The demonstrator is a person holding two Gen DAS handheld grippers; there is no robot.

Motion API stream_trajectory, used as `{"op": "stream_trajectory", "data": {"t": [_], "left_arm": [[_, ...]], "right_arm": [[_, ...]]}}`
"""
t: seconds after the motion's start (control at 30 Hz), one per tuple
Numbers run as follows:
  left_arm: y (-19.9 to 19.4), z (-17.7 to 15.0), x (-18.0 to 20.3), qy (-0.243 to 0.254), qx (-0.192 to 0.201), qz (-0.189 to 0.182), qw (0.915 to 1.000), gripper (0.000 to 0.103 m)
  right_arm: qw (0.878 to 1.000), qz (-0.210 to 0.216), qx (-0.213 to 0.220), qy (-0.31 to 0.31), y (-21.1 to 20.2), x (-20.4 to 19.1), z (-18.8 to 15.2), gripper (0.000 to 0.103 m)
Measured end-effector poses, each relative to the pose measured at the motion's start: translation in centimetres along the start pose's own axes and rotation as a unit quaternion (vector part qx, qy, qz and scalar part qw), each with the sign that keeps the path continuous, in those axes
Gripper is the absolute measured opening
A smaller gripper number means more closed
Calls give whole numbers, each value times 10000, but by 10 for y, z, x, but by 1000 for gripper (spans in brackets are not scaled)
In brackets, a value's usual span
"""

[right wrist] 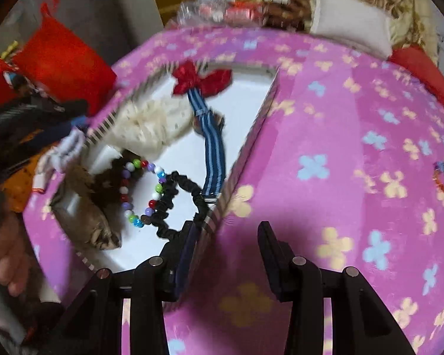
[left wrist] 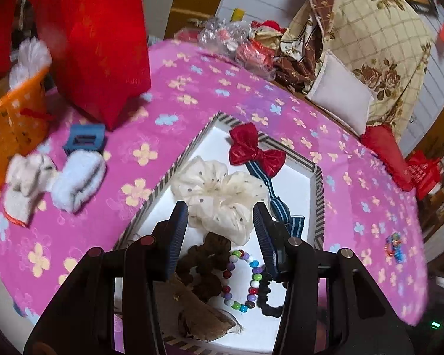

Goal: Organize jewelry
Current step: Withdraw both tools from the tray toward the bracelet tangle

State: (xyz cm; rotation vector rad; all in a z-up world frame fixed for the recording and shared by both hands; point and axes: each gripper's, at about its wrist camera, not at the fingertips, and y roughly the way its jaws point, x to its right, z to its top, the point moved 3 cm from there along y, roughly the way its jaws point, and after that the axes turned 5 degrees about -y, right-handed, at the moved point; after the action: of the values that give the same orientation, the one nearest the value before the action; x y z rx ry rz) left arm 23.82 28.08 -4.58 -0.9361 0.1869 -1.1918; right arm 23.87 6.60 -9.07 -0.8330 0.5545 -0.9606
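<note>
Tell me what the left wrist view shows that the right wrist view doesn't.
Only the left wrist view shows the blue hair claw, the fluffy white clips beside it and the orange basket. Only the right wrist view shows a hand at its left edge. Both show the striped-rim tray, with the red bow, cream scrunchie, bead bracelet and black hair tie inside.
</note>
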Motion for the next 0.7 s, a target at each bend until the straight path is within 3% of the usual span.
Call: {"op": "stream_trajectory", "data": {"t": [0.23, 0.33, 0.43, 0.7], "left_arm": [[-42, -22, 41, 445, 1047, 213, 9933, 47], [-59, -39, 65, 727, 1509, 359, 9852, 61], [-73, -57, 87, 848, 1649, 265, 9823, 74], [-122, -101, 152, 1616, 1726, 83, 9716, 80]], "right_arm": [[9888, -1419, 418, -215, -88, 69, -74, 43], [9823, -1814, 470, -6, -121, 105, -104, 44], [9777, -1988, 541, 403, -149, 141, -130, 45], [9660, -2046, 1048, 1187, -211, 194, -177, 45]]}}
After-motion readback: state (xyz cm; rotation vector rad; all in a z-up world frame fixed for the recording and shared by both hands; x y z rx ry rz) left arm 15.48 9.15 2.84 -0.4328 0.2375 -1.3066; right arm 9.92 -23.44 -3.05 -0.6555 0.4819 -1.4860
